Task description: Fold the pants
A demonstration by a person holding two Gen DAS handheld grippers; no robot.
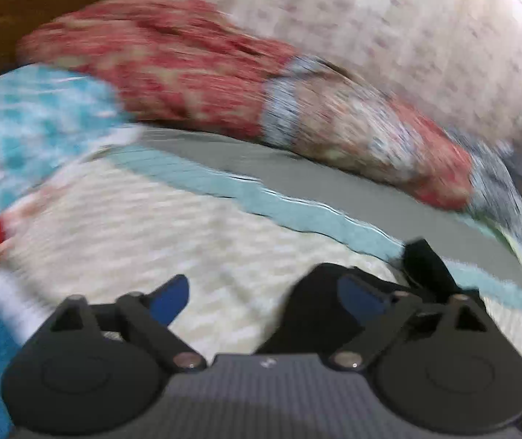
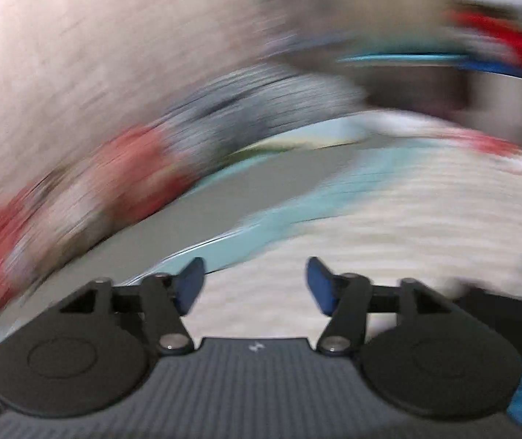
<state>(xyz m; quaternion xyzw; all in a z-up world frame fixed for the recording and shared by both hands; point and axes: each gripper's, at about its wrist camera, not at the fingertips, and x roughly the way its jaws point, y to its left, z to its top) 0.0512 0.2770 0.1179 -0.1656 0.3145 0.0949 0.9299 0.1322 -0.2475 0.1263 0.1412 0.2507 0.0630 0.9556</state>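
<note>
Both views are motion-blurred. In the left wrist view my left gripper (image 1: 264, 298) is open, with blue pads apart over a cream patterned bedspread (image 1: 143, 226). A black piece of cloth (image 1: 425, 267), likely the pants, lies bunched around the right finger (image 1: 359, 300); I cannot tell if it is held. In the right wrist view my right gripper (image 2: 255, 285) is open and empty over the same cream bedspread (image 2: 425, 212). A dark patch (image 2: 495, 303) lies at its right side, too blurred to identify.
A red and beige patterned pillow (image 1: 195, 69) with a grey band lies across the bed behind a grey sheet strip (image 1: 297, 172); it shows blurred in the right wrist view (image 2: 89, 186). A turquoise patterned cloth (image 1: 23, 120) is at left. A pale wall (image 1: 407, 18) stands behind.
</note>
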